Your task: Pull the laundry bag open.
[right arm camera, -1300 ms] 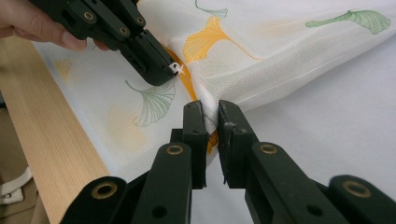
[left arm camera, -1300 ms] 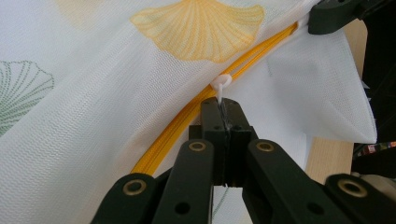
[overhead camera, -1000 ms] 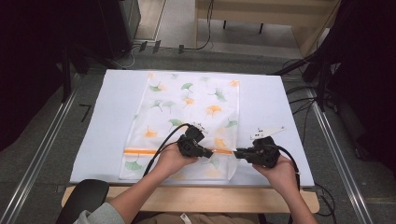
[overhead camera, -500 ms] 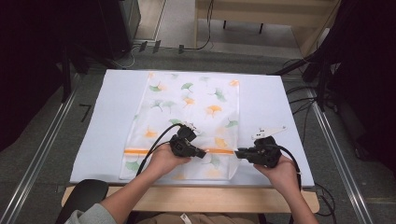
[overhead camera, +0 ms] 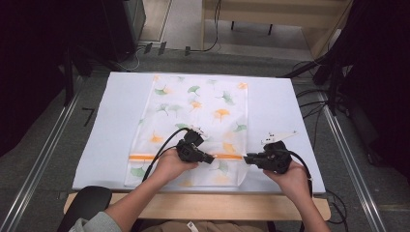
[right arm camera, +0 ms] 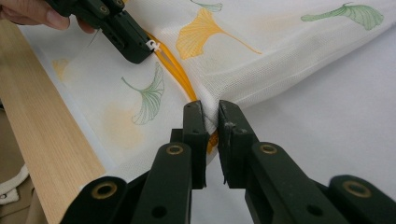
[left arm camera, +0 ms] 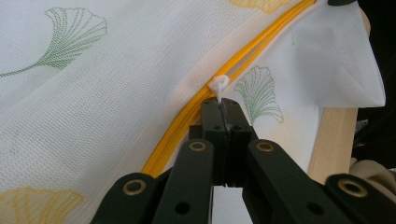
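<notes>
A white mesh bag (overhead camera: pixel 198 111) printed with green and orange ginkgo leaves lies flat on the white table cover (overhead camera: pixel 280 111). An orange zipper (overhead camera: pixel 145 157) runs across its near end. My left gripper (overhead camera: pixel 212 160) (left arm camera: pixel 223 105) is shut on the small white zipper pull (left arm camera: pixel 218 85), partway along the zipper (left arm camera: pixel 252 51). In the right gripper view, that left gripper (right arm camera: pixel 140 51) holds the pull (right arm camera: pixel 152 45) at the upper left. My right gripper (overhead camera: pixel 246 158) (right arm camera: pixel 211 112) is shut on the bag's right edge, where the zipper (right arm camera: pixel 175 70) ends, pinching mesh between its jaws.
A wooden strip (overhead camera: pixel 203 205) runs along the table's near edge, just behind both hands. Metal rails (overhead camera: pixel 43 154) flank the table. Cables (overhead camera: pixel 314 101) lie on the floor at the right. A dark chair arm (overhead camera: pixel 87 205) sits at the lower left.
My left gripper has shifted slightly to the left along the zipper line. The right gripper has stayed in place on the bag's edge.
</notes>
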The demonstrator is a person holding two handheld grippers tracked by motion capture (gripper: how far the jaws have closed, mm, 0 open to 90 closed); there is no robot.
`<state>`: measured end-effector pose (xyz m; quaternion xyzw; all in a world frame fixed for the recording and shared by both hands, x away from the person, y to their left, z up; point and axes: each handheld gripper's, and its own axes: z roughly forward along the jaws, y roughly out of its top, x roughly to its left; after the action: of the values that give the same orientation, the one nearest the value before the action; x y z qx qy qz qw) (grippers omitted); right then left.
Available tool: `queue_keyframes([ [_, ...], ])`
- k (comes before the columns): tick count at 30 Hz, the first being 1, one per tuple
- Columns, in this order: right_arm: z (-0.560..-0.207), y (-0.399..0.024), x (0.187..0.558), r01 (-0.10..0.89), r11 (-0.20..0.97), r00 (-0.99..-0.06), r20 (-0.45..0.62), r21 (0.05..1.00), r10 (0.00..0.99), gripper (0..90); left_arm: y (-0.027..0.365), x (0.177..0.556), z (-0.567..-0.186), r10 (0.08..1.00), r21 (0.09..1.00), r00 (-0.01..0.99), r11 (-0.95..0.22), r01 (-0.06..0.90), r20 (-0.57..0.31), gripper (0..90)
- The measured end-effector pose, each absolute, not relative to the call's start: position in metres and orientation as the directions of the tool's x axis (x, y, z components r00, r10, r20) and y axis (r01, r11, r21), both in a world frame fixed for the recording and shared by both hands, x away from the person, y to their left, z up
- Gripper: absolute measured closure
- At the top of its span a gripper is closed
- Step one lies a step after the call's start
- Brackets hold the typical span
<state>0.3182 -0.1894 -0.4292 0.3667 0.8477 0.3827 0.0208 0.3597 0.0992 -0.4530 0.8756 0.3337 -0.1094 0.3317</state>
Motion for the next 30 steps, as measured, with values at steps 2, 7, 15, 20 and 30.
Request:
queue_keyframes([
  [2,-0.429,-0.189,0.318,0.605,0.437,-0.731,0.246,0.666,0.636,84.0,0.100,0.360,-0.453,0.509,0.507,0.756,-0.562,0.654,-0.411,90.0],
  [7,-0.429,-0.190,0.319,0.605,0.436,-0.732,0.251,0.666,0.633,84.0,0.100,0.361,-0.453,0.513,0.505,0.754,-0.560,0.656,-0.411,90.0],
  [15,-0.429,-0.188,0.320,0.606,0.437,-0.734,0.254,0.665,0.630,84.2,0.101,0.361,-0.453,0.519,0.502,0.748,-0.556,0.662,-0.413,90.0],
  [20,-0.428,-0.188,0.319,0.602,0.444,-0.738,0.248,0.664,0.628,84.4,0.104,0.361,-0.453,0.528,0.495,0.746,-0.559,0.665,-0.406,90.0],
  [30,-0.427,-0.190,0.319,0.600,0.448,-0.738,0.244,0.663,0.629,84.3,0.128,0.362,-0.448,0.570,0.491,0.714,-0.523,0.697,-0.406,90.0],
])
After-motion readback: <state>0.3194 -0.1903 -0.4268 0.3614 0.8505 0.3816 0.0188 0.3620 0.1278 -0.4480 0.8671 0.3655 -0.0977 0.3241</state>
